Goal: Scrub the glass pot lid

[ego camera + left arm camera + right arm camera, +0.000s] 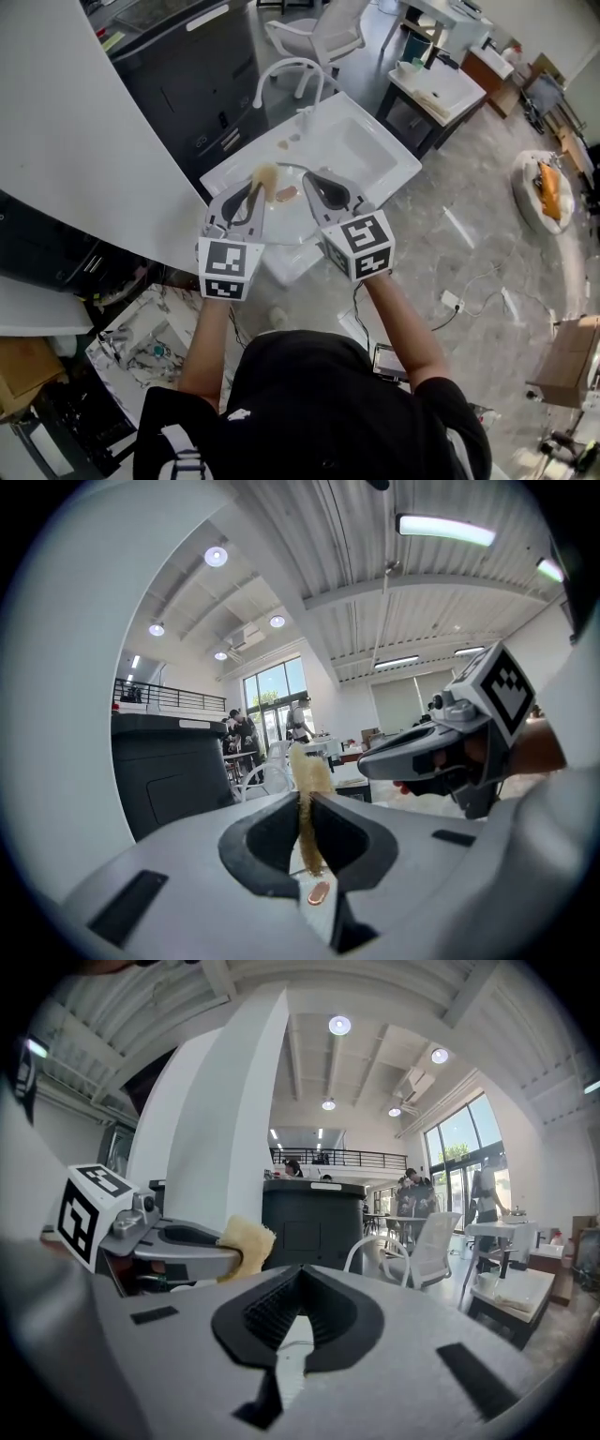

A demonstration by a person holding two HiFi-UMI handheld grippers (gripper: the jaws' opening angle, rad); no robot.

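The glass pot lid (286,227) lies on the white sink unit (380,159), below both grippers. Its small brown knob (286,194) shows between them and, in the left gripper view, as a copper oval (319,892) under the jaws. My left gripper (255,185) (307,803) is shut on a yellowish sponge (266,177) (307,766), which sticks out past the tips over the lid. The sponge (246,1239) also shows in the right gripper view. My right gripper (315,180) (300,1279) is shut beside it, with nothing seen between its jaws.
A curved white faucet (291,73) rises at the back of the sink. Behind it stands a dark cabinet (202,89), with a white wall panel (84,159) to the left. A white chair (323,33) and a small table (436,94) stand further off. Cables (459,300) lie on the floor.
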